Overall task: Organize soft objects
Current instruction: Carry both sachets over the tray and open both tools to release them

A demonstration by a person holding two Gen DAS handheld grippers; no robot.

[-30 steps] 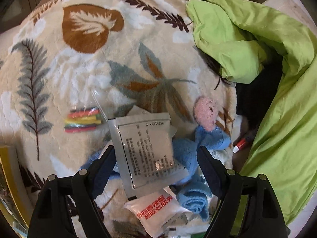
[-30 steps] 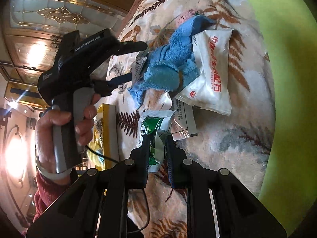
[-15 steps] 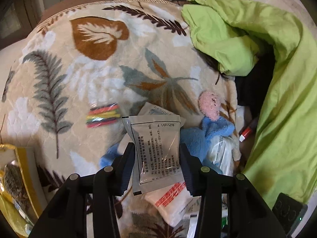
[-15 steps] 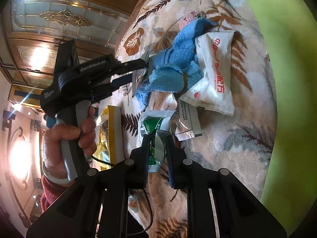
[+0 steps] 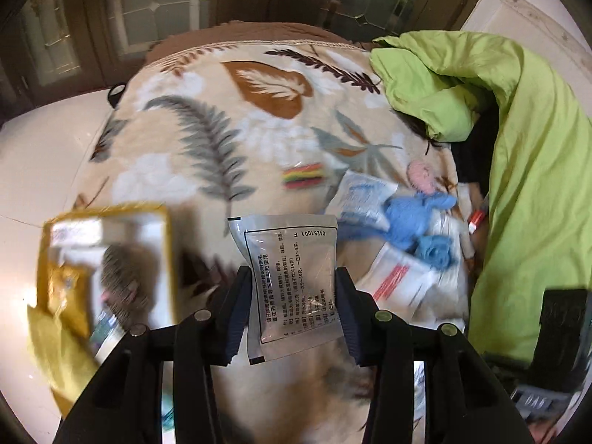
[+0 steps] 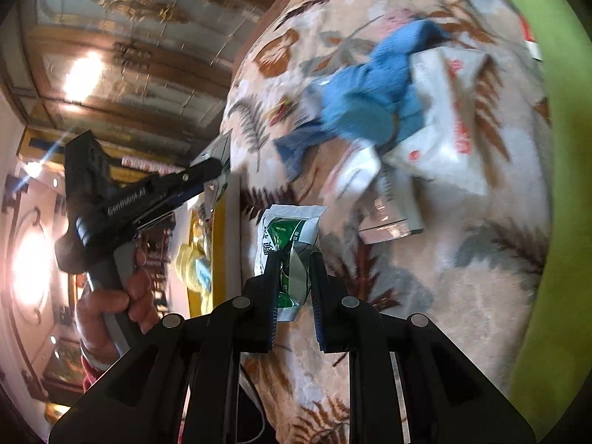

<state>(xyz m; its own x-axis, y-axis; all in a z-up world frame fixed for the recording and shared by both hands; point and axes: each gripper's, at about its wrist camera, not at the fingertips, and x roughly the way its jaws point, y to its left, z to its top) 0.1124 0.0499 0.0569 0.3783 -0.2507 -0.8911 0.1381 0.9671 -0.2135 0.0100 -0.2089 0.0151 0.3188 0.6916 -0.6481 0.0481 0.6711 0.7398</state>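
My left gripper point(image 5: 293, 273) is shut on a silver sachet point(image 5: 292, 244) with black print, held up above the leaf-patterned blanket point(image 5: 222, 129). In the right wrist view the same left gripper point(image 6: 218, 170), held by a hand point(image 6: 122, 296), hangs over the blanket's left edge with the silver sachet point(image 6: 222, 148) in it. My right gripper point(image 6: 294, 259) is shut on a crumpled green-and-white sachet point(image 6: 286, 233). A blue cloth point(image 5: 418, 218) point(image 6: 370, 100) lies on a white pack with red print point(image 5: 403, 281) point(image 6: 447, 129), among other sachets.
A yellow box point(image 5: 107, 259) holding several items stands left of the blanket. A green quilt point(image 5: 518, 148) is piled along the right. A pink fluffy piece point(image 5: 421, 175), a bundle of coloured strips point(image 5: 303, 175) and a red-capped pen point(image 5: 475, 218) lie on the blanket.
My left gripper closed on the silver sachet, lifted it off the pile and swung left, bringing the yellow box into view. The right gripper, still holding the green sachet, rose slightly.
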